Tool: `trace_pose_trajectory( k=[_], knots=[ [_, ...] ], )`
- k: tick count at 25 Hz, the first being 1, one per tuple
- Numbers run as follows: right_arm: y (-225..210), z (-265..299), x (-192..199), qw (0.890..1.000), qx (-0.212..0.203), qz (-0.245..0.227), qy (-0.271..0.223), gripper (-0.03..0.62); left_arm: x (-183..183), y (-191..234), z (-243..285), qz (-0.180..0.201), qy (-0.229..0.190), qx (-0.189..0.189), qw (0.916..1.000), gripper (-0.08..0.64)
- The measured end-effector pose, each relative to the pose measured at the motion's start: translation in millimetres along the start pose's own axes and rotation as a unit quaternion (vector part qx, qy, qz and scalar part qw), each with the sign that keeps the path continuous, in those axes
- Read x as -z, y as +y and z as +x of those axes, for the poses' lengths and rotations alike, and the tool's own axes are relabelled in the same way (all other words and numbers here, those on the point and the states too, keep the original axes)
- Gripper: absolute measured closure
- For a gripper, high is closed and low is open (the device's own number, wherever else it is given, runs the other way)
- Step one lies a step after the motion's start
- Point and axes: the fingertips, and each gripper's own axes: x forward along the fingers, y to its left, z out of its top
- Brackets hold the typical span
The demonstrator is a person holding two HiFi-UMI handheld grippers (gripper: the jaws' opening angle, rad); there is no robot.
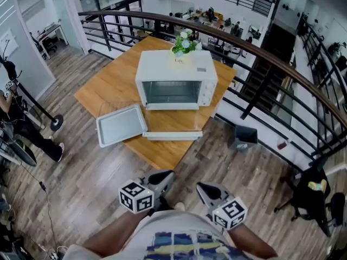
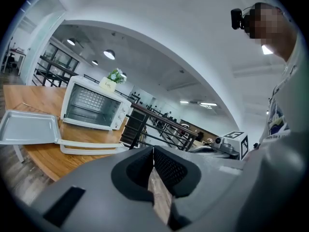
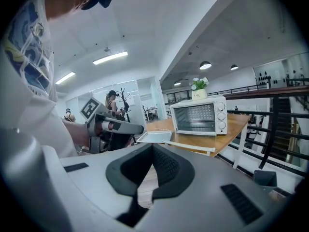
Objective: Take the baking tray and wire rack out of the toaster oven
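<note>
Left gripper (image 1: 165,175): grey moulded plastic, tapering to a point; black ribbed pads clenched tip to tip in the left gripper view, nothing between them; held low over the floor, well short of the table.
Right gripper (image 1: 203,187): same grey shell and dark textured pads; pressed together at the tips in the right gripper view, also empty; just beside the left one.
Marker cubes: black-and-white square patterns, one on each gripper, at the bottom of the head view.
Baking tray (image 1: 122,124): out of the oven; shallow rectangle of pale matte metal with a raised rim and rounded corners; flat on the table at the left end of the lowered door, one corner jutting past the table edge.
Wire rack (image 2: 30,106): faint thin wire lines lying flat on the wood just behind the tray; too fine to make out fully.
Toaster oven (image 1: 176,75): white boxy metal body, round knobs down the right side, cavity open and facing the grippers.
Oven door (image 1: 172,135): folded down flat, white frame round a clear pane.
Table (image 1: 114,80): square top of warm, smooth wood grain.
Flower pot (image 1: 184,43): small, white and green blooms, on the oven roof.
Floor (image 1: 108,172): grey-brown planks.
Railing (image 1: 260,58): dark curved bars behind the table.
</note>
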Motion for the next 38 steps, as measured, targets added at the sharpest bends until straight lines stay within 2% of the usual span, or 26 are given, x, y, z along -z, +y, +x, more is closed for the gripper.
trace_pose_trajectory(
  k=[3, 11, 20, 38],
  knots=[
    [-1, 2, 0, 1.000, -0.002, -0.004, 0.000, 0.591, -1, 1, 0, -0.007, -0.003, 0.005, 1.0000, 0.555],
    [-4, 9, 0, 1.000, -0.011, -0.011, -0.005, 0.591, 9, -1, 5, 0.017, 0.015, 0.016, 0.9996, 0.557],
    [-6, 10, 5, 1.000, -0.005, -0.006, 0.012, 0.591, 8, 5, 6, 0.002, 0.014, 0.015, 0.9998, 0.557],
    [-6, 22, 5, 1.000, -0.018, -0.012, 0.014, 0.592, 9, 18, 3, -0.013, 0.012, 0.002, 0.9998, 0.556]
  ],
)
